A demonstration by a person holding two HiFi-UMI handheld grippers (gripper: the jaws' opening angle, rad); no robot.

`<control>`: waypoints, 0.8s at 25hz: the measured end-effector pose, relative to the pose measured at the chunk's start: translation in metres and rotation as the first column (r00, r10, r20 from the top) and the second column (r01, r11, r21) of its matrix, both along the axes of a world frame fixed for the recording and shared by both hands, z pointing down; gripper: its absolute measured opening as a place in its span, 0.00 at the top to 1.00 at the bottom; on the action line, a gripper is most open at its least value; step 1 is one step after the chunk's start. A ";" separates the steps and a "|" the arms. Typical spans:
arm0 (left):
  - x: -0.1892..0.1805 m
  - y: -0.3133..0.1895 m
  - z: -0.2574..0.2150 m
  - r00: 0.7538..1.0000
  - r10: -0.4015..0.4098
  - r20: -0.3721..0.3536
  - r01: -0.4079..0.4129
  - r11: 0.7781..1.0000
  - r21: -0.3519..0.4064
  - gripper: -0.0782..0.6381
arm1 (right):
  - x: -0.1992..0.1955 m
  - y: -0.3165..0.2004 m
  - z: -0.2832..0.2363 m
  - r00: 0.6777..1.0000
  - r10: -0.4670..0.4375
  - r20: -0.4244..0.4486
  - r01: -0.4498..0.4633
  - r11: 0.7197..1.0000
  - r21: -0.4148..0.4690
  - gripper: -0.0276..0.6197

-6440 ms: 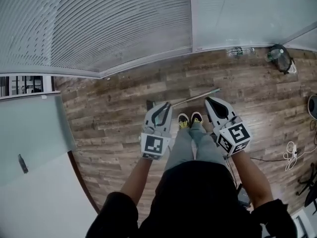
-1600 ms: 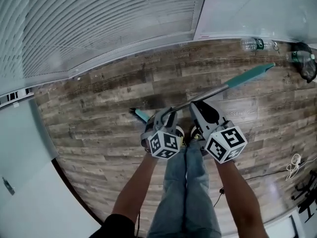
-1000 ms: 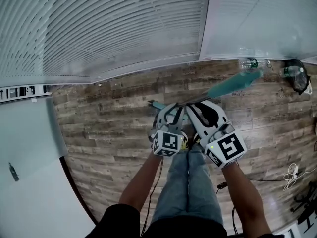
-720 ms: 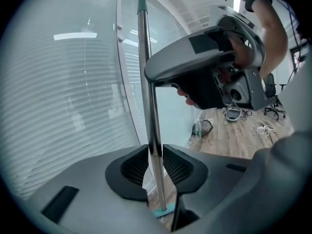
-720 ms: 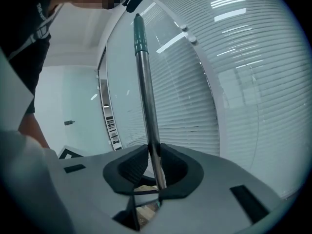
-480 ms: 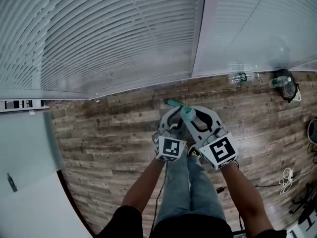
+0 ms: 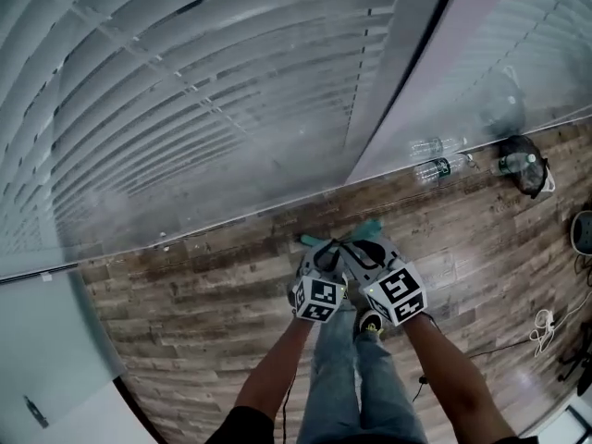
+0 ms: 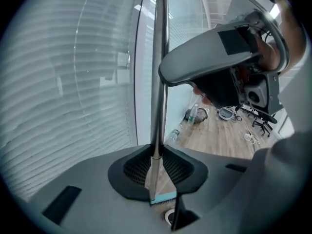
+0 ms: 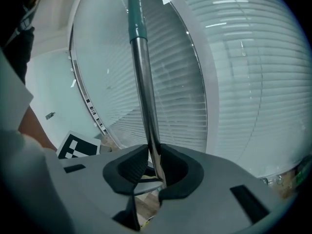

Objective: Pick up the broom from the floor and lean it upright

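Note:
The broom stands almost upright in front of the glass wall. Its metal shaft (image 8: 159, 82) rises between the left gripper's (image 8: 157, 152) jaws, with the teal broom head (image 8: 163, 197) below them near the floor. The right gripper (image 9: 155, 160) is shut on the same shaft (image 9: 145, 91) higher up, and the teal grip end (image 9: 136, 13) points upward. In the head view the left gripper (image 7: 324, 251) and the right gripper (image 7: 366, 250) are side by side, with the teal grip (image 7: 371, 226) foreshortened above them. The contact between broom head and floor is hidden.
A glass wall with blinds (image 7: 231, 109) runs close in front, with a white post (image 7: 398, 72). Plastic bottles (image 7: 435, 146) and a dark bag (image 7: 523, 160) lie at its foot to the right. Cables (image 7: 546, 322) lie on the wooden floor (image 7: 185, 285). Chair bases (image 8: 258, 123) stand farther right.
The broom's handle has swung up from a slant over the floor to nearly upright. Both grippers, still closed on the shaft, have moved together toward the glass wall.

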State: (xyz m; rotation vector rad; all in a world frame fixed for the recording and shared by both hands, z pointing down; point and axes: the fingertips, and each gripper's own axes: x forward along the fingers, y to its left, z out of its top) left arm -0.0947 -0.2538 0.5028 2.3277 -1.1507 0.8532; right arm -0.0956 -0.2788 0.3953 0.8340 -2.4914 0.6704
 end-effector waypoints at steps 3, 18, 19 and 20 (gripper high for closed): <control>-0.002 -0.015 0.033 1.000 0.022 0.014 -0.021 0.998 -0.062 0.77 | -0.003 -0.017 0.034 1.000 -0.001 -0.023 0.000 0.999 -0.044 0.83; 0.008 -0.036 0.090 0.991 0.119 0.056 -0.103 0.968 -0.227 0.77 | -0.002 -0.044 0.094 0.996 0.013 -0.084 -0.024 0.991 -0.135 0.82; 0.009 -0.037 0.092 0.990 0.128 0.058 -0.111 0.966 -0.234 0.77 | -0.002 -0.045 0.095 0.996 0.012 -0.089 -0.023 0.991 -0.134 0.83; 0.008 -0.038 0.093 0.989 0.133 0.060 -0.115 0.963 -0.242 0.77 | -0.003 -0.047 0.097 0.996 0.012 -0.093 -0.024 0.991 -0.132 0.82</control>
